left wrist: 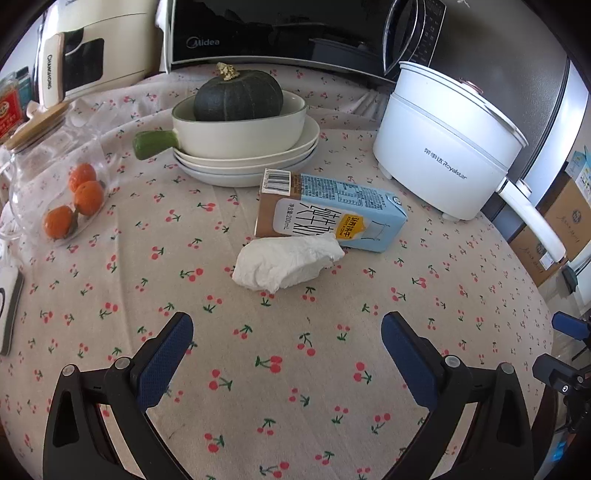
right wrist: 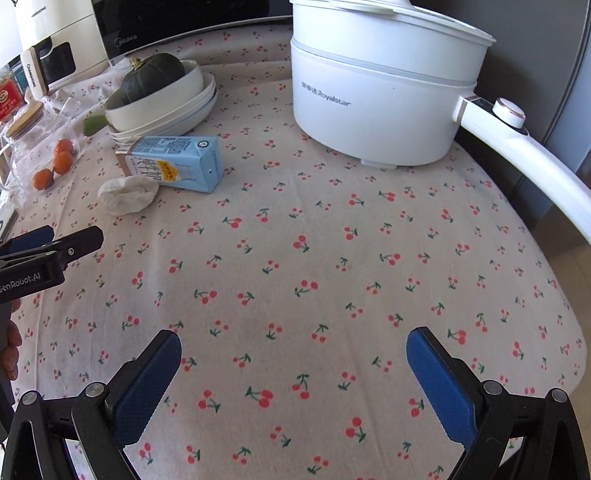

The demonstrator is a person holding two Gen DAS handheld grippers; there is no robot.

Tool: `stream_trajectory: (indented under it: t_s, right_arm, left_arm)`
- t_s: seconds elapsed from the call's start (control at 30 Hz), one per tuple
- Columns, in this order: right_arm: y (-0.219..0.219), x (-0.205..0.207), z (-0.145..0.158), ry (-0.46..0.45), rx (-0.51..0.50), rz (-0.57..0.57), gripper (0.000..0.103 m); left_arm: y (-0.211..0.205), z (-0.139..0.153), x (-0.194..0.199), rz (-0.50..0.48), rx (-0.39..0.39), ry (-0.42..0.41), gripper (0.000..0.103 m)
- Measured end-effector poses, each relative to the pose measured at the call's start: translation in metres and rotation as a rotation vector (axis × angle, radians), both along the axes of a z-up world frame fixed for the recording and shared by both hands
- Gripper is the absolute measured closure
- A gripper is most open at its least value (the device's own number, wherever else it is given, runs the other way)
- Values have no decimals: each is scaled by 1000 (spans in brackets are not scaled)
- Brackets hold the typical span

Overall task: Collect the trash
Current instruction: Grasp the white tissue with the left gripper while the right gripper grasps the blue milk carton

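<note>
A crumpled white tissue (left wrist: 288, 264) lies on the cherry-print tablecloth (left wrist: 258, 369), touching a light-blue milk carton (left wrist: 332, 210) that lies on its side just behind it. My left gripper (left wrist: 286, 325) stands open above the cloth, a short way in front of the tissue, with nothing between its blue pads. In the right wrist view the tissue (right wrist: 127, 194) and the carton (right wrist: 177, 162) sit far off at the upper left. My right gripper (right wrist: 293, 343) is open wide over bare cloth. The left gripper's black side (right wrist: 51, 254) shows at that view's left edge.
A white electric pot (left wrist: 443, 147) with a long handle (right wrist: 528, 158) stands at the right. Stacked plates and a bowl holding a dark green squash (left wrist: 238, 96) stand behind the carton. A glass jar of oranges (left wrist: 59, 184) is at the left, a microwave (left wrist: 277, 33) at the back.
</note>
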State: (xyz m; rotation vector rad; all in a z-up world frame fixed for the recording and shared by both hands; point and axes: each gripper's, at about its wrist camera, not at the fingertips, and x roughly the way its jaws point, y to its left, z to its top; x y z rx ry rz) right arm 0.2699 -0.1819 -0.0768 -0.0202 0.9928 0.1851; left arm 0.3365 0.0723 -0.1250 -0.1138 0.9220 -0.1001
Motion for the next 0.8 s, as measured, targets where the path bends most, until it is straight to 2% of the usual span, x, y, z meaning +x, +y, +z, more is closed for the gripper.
stream_trajectory:
  t_s: [0.17, 0.27, 0.33, 0.37, 0.4, 0.43, 0.53, 0.8]
  right_arm:
    - [-5, 21, -13, 7, 16, -8, 3]
    - [-2, 34, -20, 6, 19, 1, 3]
    - [4, 42, -22, -2, 18, 19, 3]
    - [8, 47, -22, -8, 17, 30, 3]
    - [12, 52, -22, -16, 16, 44, 3]
    - [17, 57, -21, -22, 15, 59, 3]
    - [33, 74, -21, -40, 15, 109, 3]
    - [82, 121, -23, -69, 1, 221, 3]
  left_arm:
    - [-2, -10, 27, -10, 19, 4, 9]
    - [1, -15, 37, -23, 24, 6, 26]
    - [3, -19, 41, -54, 15, 22, 55]
    - [4, -21, 42, -70, 16, 29, 64]
    - [6, -21, 41, -83, 19, 30, 79]
    - [8, -20, 39, -92, 18, 30, 84]
    - [22, -16, 31, -94, -11, 26, 89]
    - [79, -7, 13, -6, -57, 29, 90]
